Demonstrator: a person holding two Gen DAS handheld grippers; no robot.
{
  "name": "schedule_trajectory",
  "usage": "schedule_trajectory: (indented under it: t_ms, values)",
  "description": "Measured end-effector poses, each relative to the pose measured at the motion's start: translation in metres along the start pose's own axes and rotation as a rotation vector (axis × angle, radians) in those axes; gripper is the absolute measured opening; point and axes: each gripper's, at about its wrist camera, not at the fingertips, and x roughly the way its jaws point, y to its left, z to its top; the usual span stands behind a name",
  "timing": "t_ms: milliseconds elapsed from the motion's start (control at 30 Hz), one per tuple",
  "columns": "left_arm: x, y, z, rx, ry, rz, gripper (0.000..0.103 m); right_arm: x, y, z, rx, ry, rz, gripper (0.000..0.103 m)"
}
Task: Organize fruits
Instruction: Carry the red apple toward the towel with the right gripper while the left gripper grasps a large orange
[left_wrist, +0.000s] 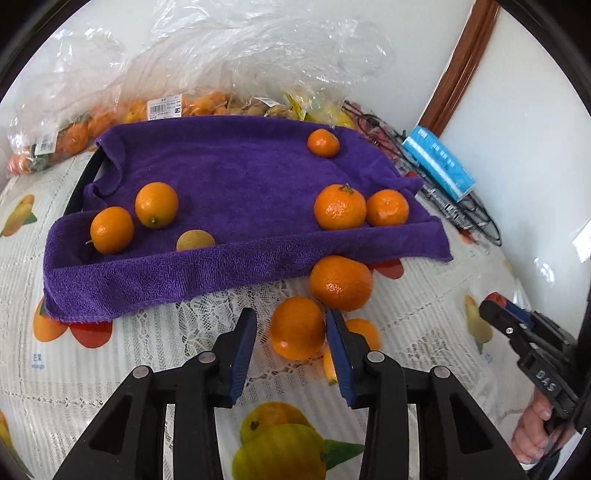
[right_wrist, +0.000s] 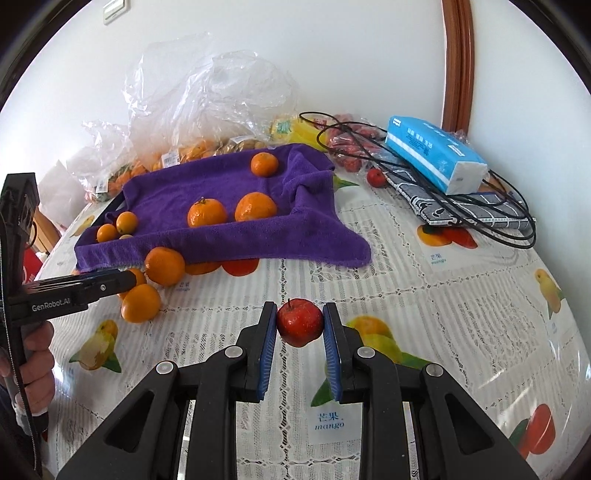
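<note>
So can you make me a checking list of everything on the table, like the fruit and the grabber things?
Surface: table under a lace cloth printed with fruit pictures.
Job's things: purple towel draped over a tray, holding five orange fruits and one pale round fruit; two loose oranges in front of it, the farther one at its edge.
Clutter: plastic bags of fruit behind the towel; blue tissue pack; checked cloth.
Grippers: left gripper around the nearer orange, only one pad clearly touching; right gripper shut on a small red apple.
Cables: black cable looped over the cloth and tissue pack.
Surroundings: white wall, brown wooden trim.
</note>
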Motion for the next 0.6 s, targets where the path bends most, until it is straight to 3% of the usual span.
schedule_trajectory:
  t_ms: [267,600]
  values:
    - [-0.001,-0.001,-0.004,0.021,-0.062,0.149,0.030,0.002,0.000,-0.003,0.023,-0.003,0.047,0.025]
    - [-0.039,0.015,-0.028,-0.055,-0.054,0.182,0.030,-0.014,0.013,-0.014,0.015,-0.012,0.066,0.025]
